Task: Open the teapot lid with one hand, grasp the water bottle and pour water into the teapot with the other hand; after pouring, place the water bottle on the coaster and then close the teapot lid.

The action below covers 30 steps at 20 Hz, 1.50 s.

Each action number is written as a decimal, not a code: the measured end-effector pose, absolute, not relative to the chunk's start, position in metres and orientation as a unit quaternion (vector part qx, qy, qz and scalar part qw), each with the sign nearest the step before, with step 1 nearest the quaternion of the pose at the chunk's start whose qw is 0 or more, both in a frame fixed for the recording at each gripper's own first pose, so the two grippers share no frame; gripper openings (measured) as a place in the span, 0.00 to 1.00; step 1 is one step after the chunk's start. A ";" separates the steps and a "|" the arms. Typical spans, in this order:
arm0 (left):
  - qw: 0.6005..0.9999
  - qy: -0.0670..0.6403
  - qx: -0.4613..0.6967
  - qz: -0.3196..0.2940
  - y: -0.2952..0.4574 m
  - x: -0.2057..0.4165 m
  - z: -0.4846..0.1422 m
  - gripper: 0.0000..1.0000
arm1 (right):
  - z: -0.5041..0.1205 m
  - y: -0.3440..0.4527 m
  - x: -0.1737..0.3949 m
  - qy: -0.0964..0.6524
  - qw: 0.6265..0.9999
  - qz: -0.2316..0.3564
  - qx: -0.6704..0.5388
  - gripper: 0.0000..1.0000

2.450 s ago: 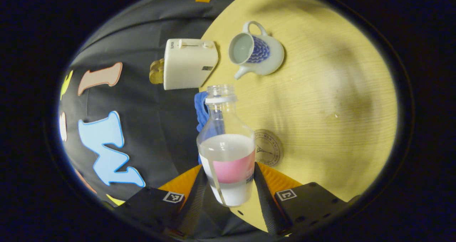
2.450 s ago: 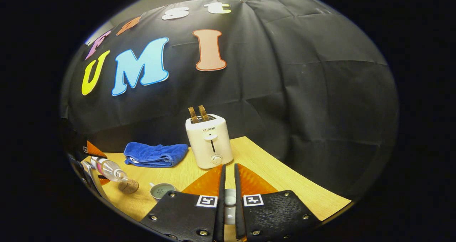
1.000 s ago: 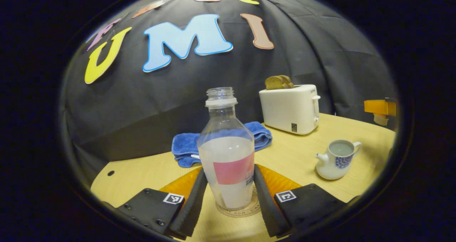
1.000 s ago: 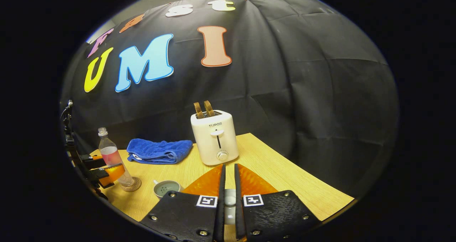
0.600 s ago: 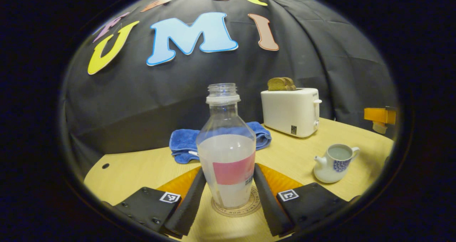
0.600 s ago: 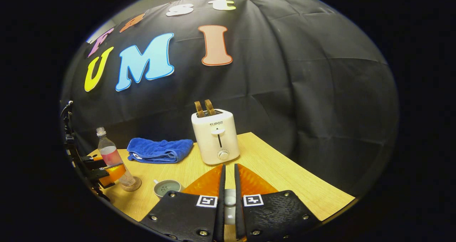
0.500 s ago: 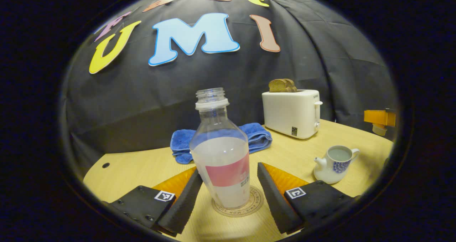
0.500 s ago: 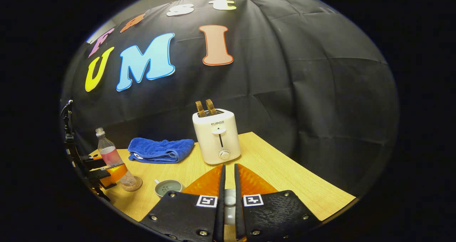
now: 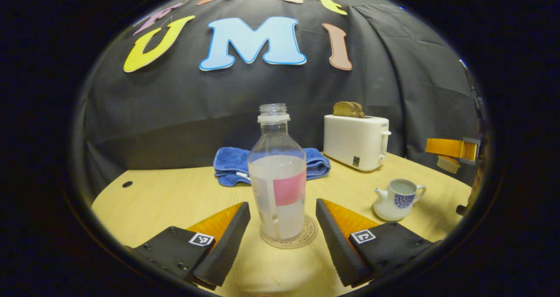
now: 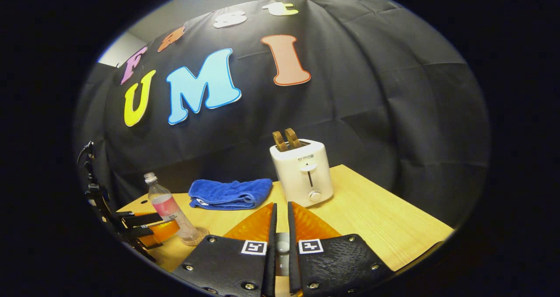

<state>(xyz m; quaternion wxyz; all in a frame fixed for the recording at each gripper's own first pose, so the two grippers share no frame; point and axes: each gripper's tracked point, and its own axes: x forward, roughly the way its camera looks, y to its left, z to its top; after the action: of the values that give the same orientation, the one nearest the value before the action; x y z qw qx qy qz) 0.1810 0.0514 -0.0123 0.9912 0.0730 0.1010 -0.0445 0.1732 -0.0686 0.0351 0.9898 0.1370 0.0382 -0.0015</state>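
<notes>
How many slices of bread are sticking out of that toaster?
2. Both stand side by side in the slots on top of the toaster: one slice on the left, the other slice just right of it.

On the table (image 9: 175, 200) ahead of me a blue towel (image 9: 232, 165) lies folded by the wall, and right of it stands a toaster (image 9: 356, 141) holding toast (image 9: 348, 109).

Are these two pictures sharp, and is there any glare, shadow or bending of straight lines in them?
Left gripper view: sharp; the water bottle and teapot are crisp, the table edge bows from the fisheye, and a soft shadow lies near the bottom. Right gripper view: sharp too, the toaster leans, no strong glare.
</notes>
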 end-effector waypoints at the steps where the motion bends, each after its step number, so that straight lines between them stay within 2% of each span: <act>1: 0.991 0.102 0.074 -0.044 0.053 0.174 -0.014 1.00 | 0.036 -0.063 0.176 0.039 0.990 0.006 0.136 0.12; 7: 0.996 0.078 0.023 -0.048 0.062 0.138 -0.006 1.00 | 0.051 -0.020 0.201 0.029 0.991 0.038 0.122 0.12; 16: 0.997 0.036 0.012 -0.067 0.050 0.116 0.018 1.00 | 0.011 -0.002 0.219 0.064 0.994 0.036 0.079 0.12; 23: 0.996 0.050 0.015 -0.079 0.043 0.117 0.008 1.00 | -0.002 0.002 0.222 0.060 0.996 0.037 0.051 0.12; 30: 0.994 0.057 0.028 -0.088 0.034 0.116 0.001 1.00 | -0.003 0.005 0.220 0.057 0.993 0.052 0.086 0.13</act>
<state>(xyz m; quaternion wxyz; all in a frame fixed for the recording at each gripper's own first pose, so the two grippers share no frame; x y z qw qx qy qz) 0.1161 0.0342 0.0013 0.9941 0.0278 0.0565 -0.0885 0.2200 0.0049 -0.0029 0.9933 0.0864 0.0571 0.0519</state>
